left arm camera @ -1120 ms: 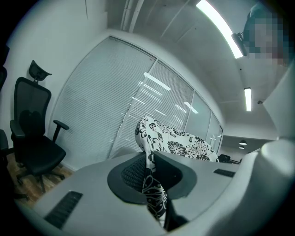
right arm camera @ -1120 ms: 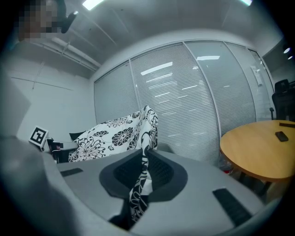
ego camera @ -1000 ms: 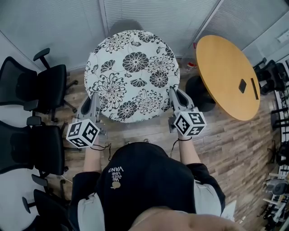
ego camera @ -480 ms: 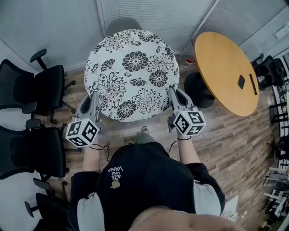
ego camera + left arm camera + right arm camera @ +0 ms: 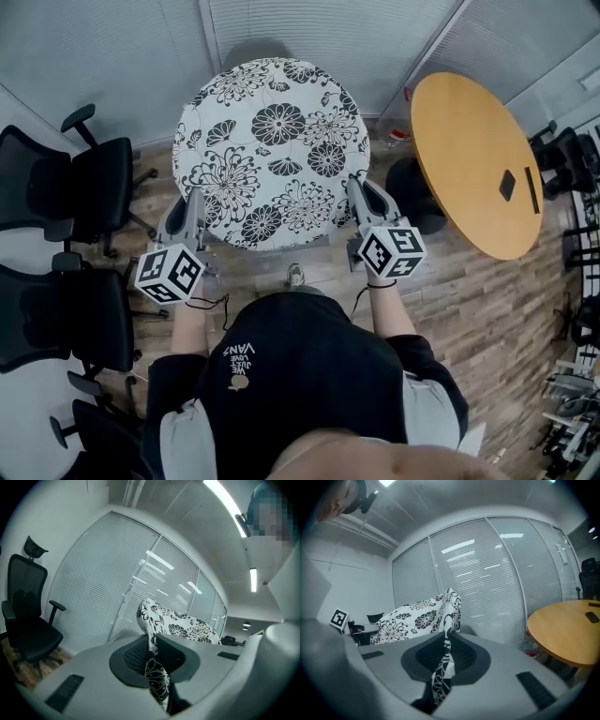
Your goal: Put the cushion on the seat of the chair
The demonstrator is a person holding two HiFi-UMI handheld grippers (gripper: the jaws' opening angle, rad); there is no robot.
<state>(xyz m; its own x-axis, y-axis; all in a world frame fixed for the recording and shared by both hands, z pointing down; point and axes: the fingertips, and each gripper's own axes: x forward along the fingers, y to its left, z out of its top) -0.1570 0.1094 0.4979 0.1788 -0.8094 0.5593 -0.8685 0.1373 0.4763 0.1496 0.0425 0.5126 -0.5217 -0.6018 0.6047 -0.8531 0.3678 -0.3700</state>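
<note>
shoe point(image 5: 294, 274) stepped forward, left gripper point(image 5: 193, 202) and right gripper point(image 5: 361, 190) clamping cushion point(image 5: 272, 141) over wood floor point(image 5: 469, 291).

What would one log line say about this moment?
left tool: shut on cushion near edge | right tool: shut on cushion near edge | cushion: round, floral, held by both

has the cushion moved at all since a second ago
No, not noticeably. The cushion keeps about the same gap to the round wooden table on its right, with the left gripper and right gripper clamped on its near edge.
</note>
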